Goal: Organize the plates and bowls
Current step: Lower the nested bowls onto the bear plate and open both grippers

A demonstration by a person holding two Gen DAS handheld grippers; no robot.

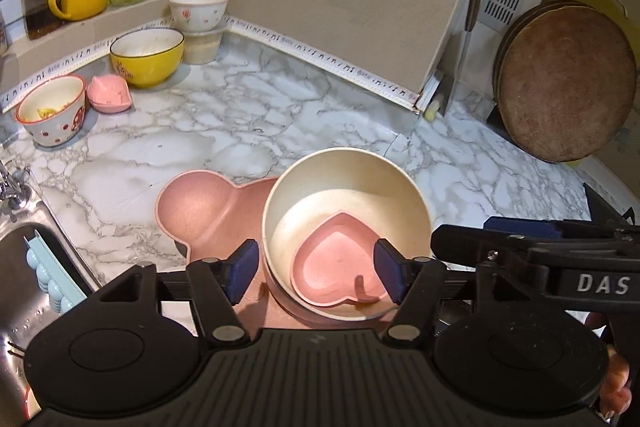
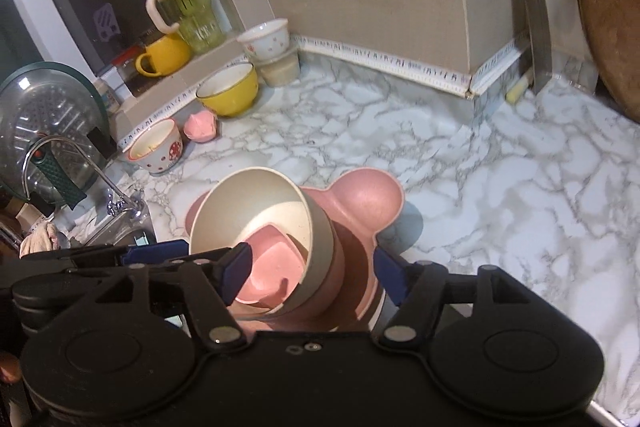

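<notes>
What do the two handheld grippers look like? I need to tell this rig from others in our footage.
Both are matte black plastic. The left gripper and right gripper each have two fingers tipped with dark blue pads, silver pivot bolts, two round black discs and a ribbed central body. White letters "DAS" mark the right gripper's side. No cables or sleeves show.

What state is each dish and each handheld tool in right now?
Heart dish: nested inside the cream bowl.
Cream bowl: upright, on the pink eared plate.
Pink eared plate: flat on the counter.
Yellow bowl: upright by the wall.
Left tool: open.
Right tool: open.
</notes>
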